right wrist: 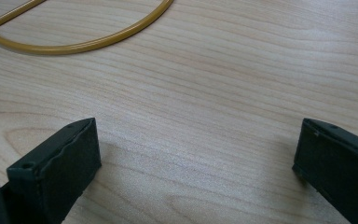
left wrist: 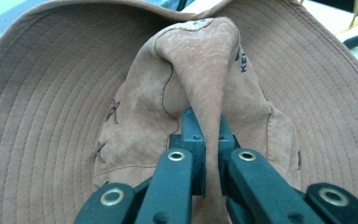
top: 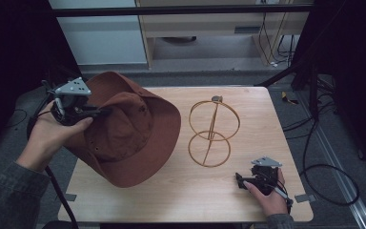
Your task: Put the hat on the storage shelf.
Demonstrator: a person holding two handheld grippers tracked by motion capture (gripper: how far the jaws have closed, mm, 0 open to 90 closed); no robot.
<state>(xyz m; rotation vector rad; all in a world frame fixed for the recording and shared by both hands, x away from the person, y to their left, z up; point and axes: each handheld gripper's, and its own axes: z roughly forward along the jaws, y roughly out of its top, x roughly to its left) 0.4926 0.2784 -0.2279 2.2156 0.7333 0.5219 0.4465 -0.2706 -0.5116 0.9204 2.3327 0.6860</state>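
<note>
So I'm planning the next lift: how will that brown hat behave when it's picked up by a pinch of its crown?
Probably floppy: the hat fabric folds into a ridge between the left gripper jaws. The wide brim likely sags and swings, since it droops onto the table. It seems light; a small pinch holds it.

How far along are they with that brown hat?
Done: the left claw has pinched a fold of the brown hat's crown. In hand: the hat is tilted up, partly off the table. Left: probably setting it on the gold wire stand; the right claw rests open nearby.
</note>
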